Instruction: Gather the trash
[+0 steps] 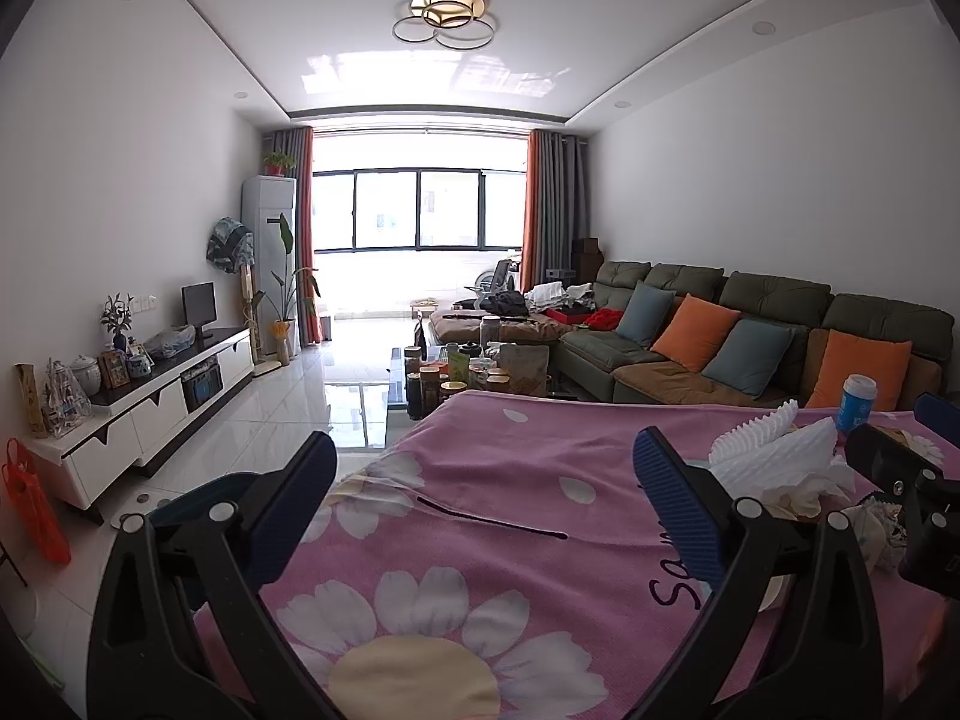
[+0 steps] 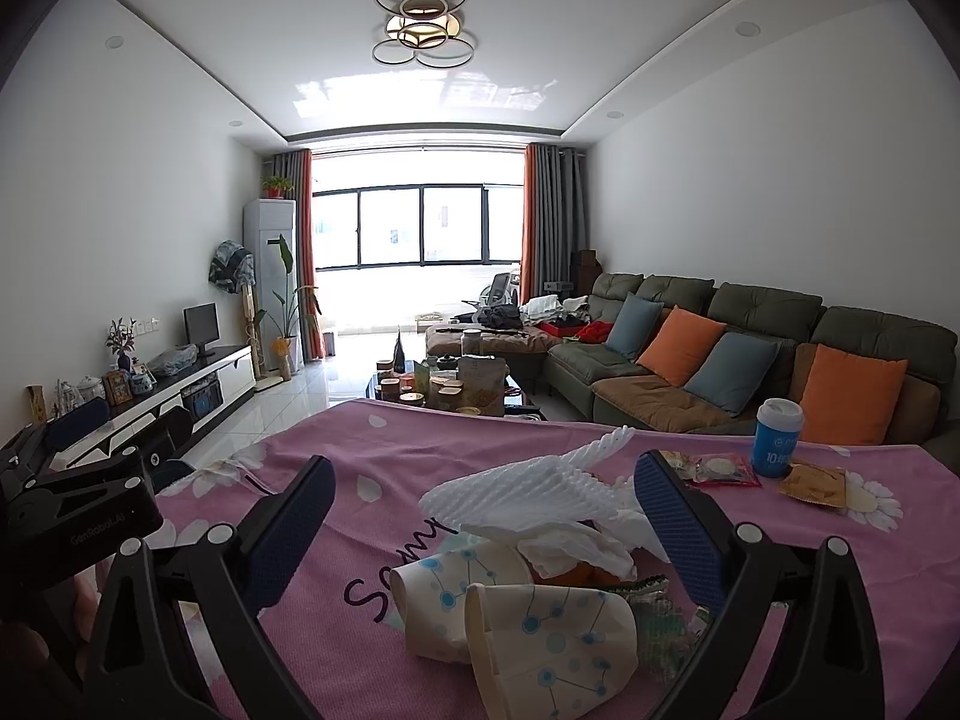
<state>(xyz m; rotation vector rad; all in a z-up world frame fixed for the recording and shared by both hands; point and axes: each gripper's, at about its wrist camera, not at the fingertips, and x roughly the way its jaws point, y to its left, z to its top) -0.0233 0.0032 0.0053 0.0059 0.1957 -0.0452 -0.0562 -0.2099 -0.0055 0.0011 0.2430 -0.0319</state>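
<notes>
A pink flowered cloth (image 1: 480, 588) covers the table. On it lies a trash pile: white foam netting (image 2: 540, 486), crumpled tissue (image 2: 576, 546) and two paper cups with blue dots (image 2: 552, 642) tipped on their sides. Behind the pile stand a blue cup with a white lid (image 2: 777, 438), a red snack wrapper (image 2: 720, 471) and a brown wrapper (image 2: 813, 483). My right gripper (image 2: 486, 516) is open, its fingers on either side of the pile. My left gripper (image 1: 486, 480) is open over bare cloth, left of the foam netting (image 1: 774, 450). A thin black strip (image 1: 492, 519) lies ahead of it.
Beyond the table's far edge stands a low coffee table (image 2: 444, 390) crowded with jars. A green sofa with orange and blue cushions (image 2: 720, 360) runs along the right. A white TV cabinet (image 1: 156, 396) lines the left wall, and an orange bag (image 1: 33, 504) hangs near it.
</notes>
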